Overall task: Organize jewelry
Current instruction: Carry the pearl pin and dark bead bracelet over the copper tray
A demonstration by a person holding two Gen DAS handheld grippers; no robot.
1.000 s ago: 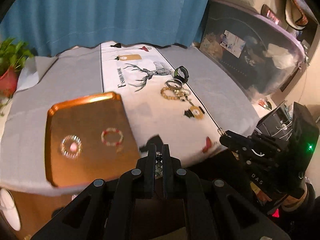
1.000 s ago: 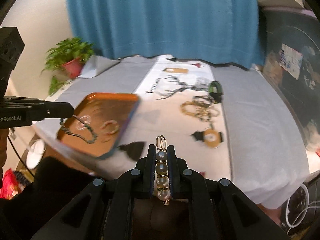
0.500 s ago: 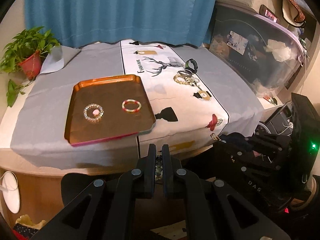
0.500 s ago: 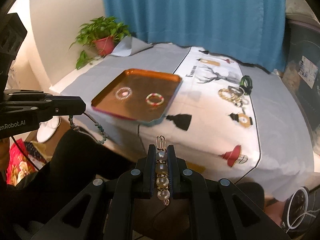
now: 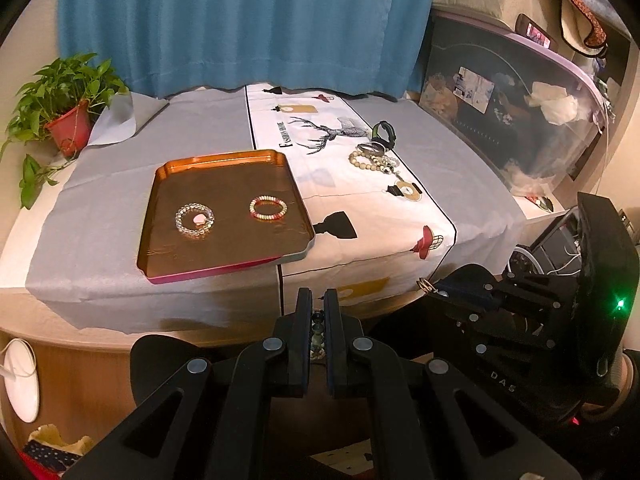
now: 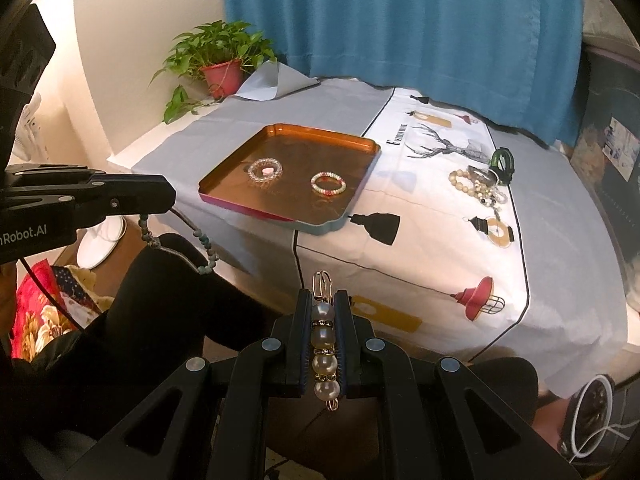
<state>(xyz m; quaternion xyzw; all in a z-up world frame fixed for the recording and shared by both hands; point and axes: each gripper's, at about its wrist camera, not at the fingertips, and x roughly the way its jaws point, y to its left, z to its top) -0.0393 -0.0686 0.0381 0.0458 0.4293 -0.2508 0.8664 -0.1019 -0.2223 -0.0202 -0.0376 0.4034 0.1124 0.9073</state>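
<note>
Left gripper (image 5: 318, 308) off the table's near edge, jaws pinching a green bead strand (image 6: 200, 240) that hangs in a loop below the tips; right gripper (image 6: 325, 300) beside it, also short of the near edge, jaws clamped on a pearl clip (image 6: 325, 344), gold loop poking past the tips. On the table (image 5: 120, 280): orange tray (image 5: 160, 184) near the front edge, overhanging slightly, holding a clear bracelet (image 5: 195, 220) and a red-and-white bracelet (image 5: 268, 208). More jewelry heaped (image 5: 376, 156) on the white runner (image 5: 360, 208) toward the right edge, well apart from the tray.
</note>
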